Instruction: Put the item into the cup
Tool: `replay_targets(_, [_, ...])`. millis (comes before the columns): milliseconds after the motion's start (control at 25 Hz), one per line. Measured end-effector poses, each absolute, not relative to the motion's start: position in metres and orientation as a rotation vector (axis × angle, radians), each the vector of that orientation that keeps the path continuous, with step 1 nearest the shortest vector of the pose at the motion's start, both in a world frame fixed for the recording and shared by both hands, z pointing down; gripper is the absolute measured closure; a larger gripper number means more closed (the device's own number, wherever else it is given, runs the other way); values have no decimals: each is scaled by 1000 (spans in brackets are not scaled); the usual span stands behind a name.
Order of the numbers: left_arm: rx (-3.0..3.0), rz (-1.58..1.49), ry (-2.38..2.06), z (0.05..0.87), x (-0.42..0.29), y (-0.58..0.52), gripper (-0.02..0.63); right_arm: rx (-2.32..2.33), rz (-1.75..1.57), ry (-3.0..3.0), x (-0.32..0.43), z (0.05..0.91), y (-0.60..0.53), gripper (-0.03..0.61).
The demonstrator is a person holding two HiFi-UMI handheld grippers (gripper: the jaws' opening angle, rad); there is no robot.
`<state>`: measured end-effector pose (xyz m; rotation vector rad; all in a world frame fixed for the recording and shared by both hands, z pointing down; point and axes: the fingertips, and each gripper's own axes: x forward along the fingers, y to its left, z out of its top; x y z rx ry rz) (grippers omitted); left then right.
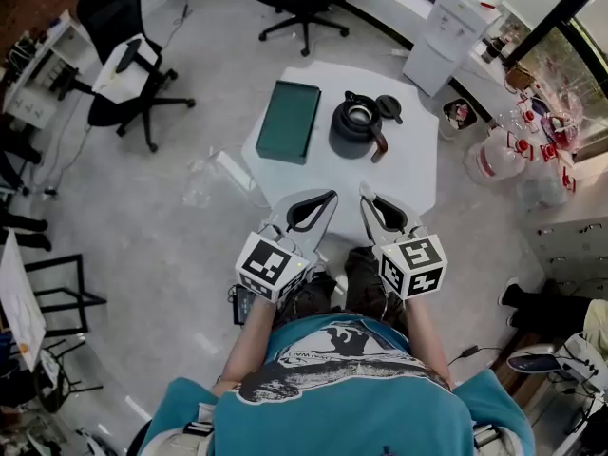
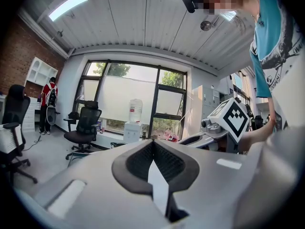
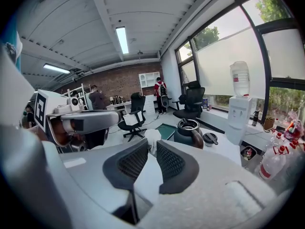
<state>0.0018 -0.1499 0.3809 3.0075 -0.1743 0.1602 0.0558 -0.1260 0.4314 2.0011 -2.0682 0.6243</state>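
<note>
A black kettle point(image 1: 356, 126) point(image 3: 188, 132) stands on the white table point(image 1: 418, 164), its lid point(image 1: 389, 109) lying beside it. In the right gripper view a small white thing point(image 3: 151, 138) sits just beyond the jaws; I cannot tell what it is. Both grippers hover side by side over the table's near edge. My left gripper point(image 1: 332, 197) point(image 2: 153, 143) has its tips together with nothing between them. My right gripper point(image 1: 363, 191) point(image 3: 152, 149) has a narrow gap between its pads, and nothing is in it.
A dark green flat box point(image 1: 290, 120) lies on the table left of the kettle. Office chairs point(image 1: 128, 74) stand on the floor to the left and far side. A water dispenser point(image 1: 446, 36), a bin point(image 1: 459, 112) and large bottles point(image 1: 499, 155) are at the right.
</note>
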Motion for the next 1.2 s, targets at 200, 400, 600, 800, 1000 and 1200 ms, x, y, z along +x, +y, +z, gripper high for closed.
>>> replay_targets(200, [3002,165,-219,380,5,-159,614,1972,627,-2096,61,432,-136,517])
replay_targets(400, [2993,176,-299,382,9,-176,614,1928,609,-2123,74,432,-152,517])
replay_targets(600, [2978,188,-374,385,27,-193,614,1860,607,-2151,94,436,-165,517])
replay_targets(800, [2964,179,-421,384,51,-209,614,1794,623,-2188,115,435,-180,517])
replay_targets(1000, [2952,207,-449,389,74,-215,614,1751,635,-2237,141,434,-197,517])
replay_targets(1200, [2940,241,-474,392,90,-217,614,1700,660,-2263,163,439,-210,517])
